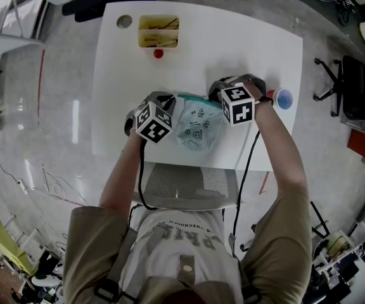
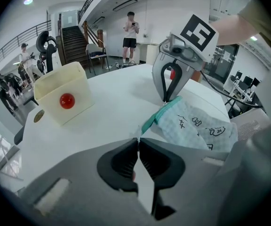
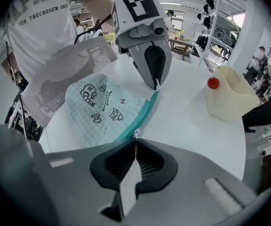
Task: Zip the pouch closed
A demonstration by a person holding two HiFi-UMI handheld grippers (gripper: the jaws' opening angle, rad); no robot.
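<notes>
The pouch [image 1: 198,126] lies at the bench's [image 1: 258,49] near edge, zip edge running 9 to 3 o'clock. The left gripper [image 2: 139,140], jaws together, nips its 9 o'clock end; the right gripper [image 3: 135,142], likewise closed, nips the 3 o'clock end.

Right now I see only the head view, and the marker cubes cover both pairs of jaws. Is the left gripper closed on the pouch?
Observer: Yes. The left gripper view shows the left gripper with its jaws together, pinching one end of the pouch at its teal zip.
Operator: And the right one?
Observer: The right gripper is shut as well, its tips on the other end of the zip.
Operator: Does the pouch hang in the air?
Observer: No, its body rests on the white table between them.
</notes>
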